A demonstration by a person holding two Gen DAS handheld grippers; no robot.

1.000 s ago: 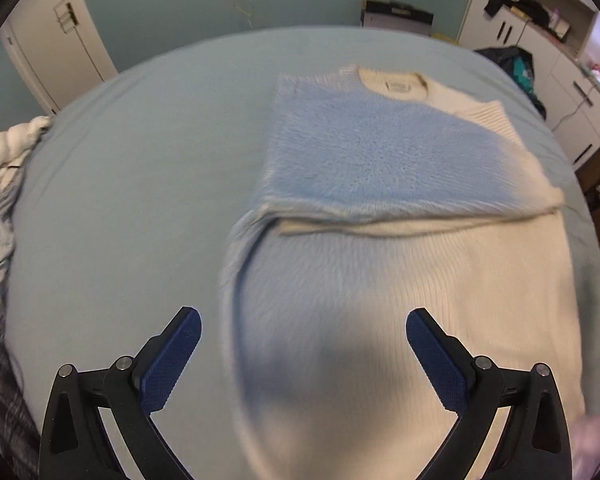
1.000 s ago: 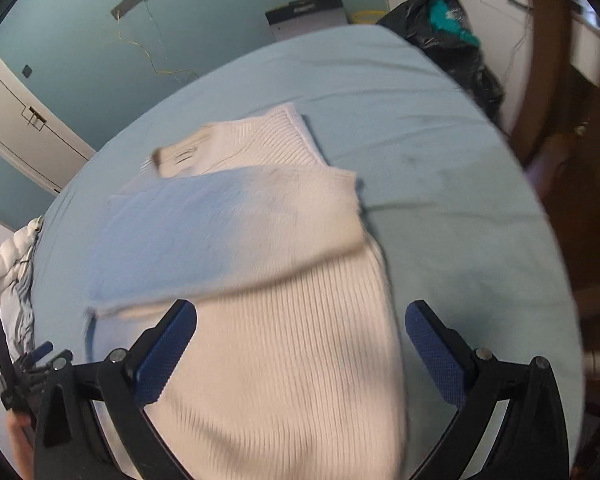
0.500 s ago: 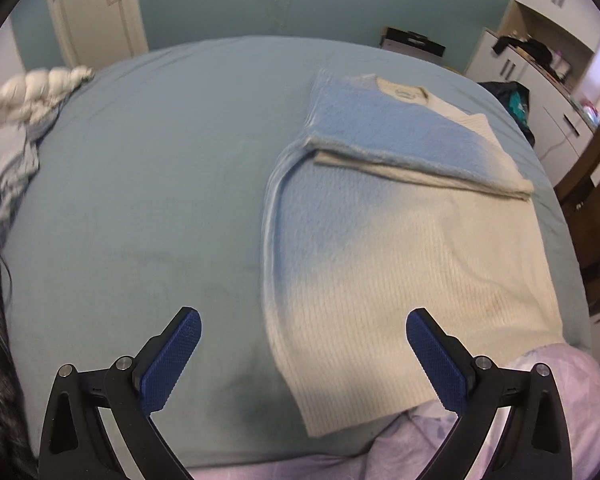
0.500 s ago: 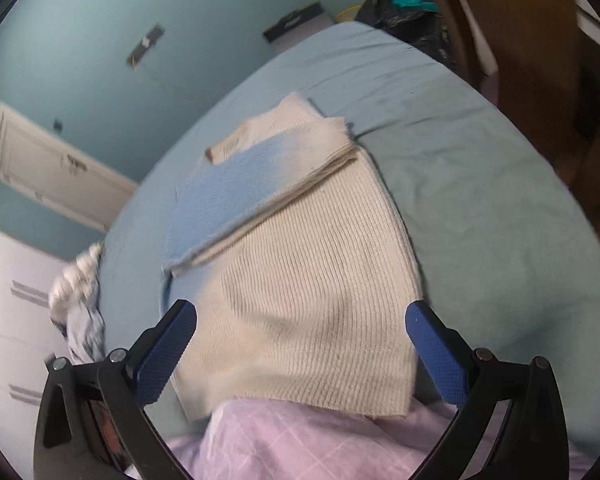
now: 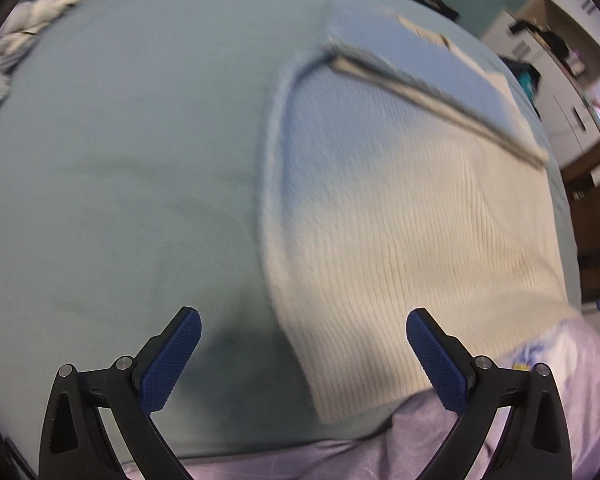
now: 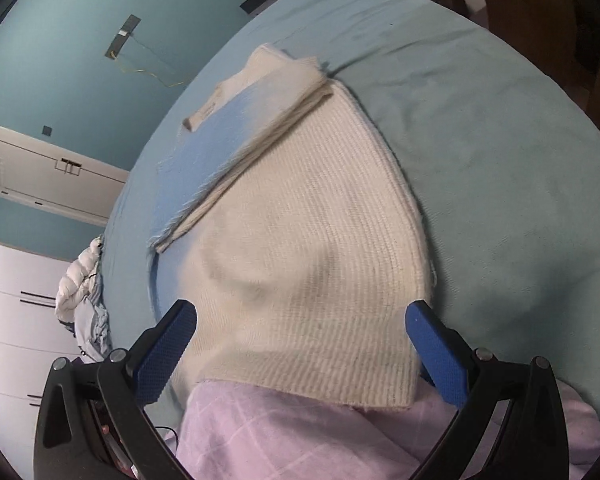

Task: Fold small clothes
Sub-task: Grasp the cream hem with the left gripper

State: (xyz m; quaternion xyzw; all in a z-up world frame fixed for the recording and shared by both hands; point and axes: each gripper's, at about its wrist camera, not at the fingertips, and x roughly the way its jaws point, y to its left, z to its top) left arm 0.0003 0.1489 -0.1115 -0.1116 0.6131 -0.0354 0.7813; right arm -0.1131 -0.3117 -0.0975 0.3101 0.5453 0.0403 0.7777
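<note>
Both claws, left claw and right claw, gape above the sweater.

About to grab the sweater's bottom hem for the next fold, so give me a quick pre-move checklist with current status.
1. Left gripper open and holding nothing: ok.
2. Right gripper open and holding nothing: ok.
3. Sweater lying flat on the bed: ok.
4. Sleeves folded across the chest: ok.
5. Bottom hem in sight and uncovered: ok; it reaches the bed's near edge, over lilac fabric.
6. Grippers lined up on the hem corners: not ok for the left, which straddles the sweater's left edge; right spans the hem.
</note>
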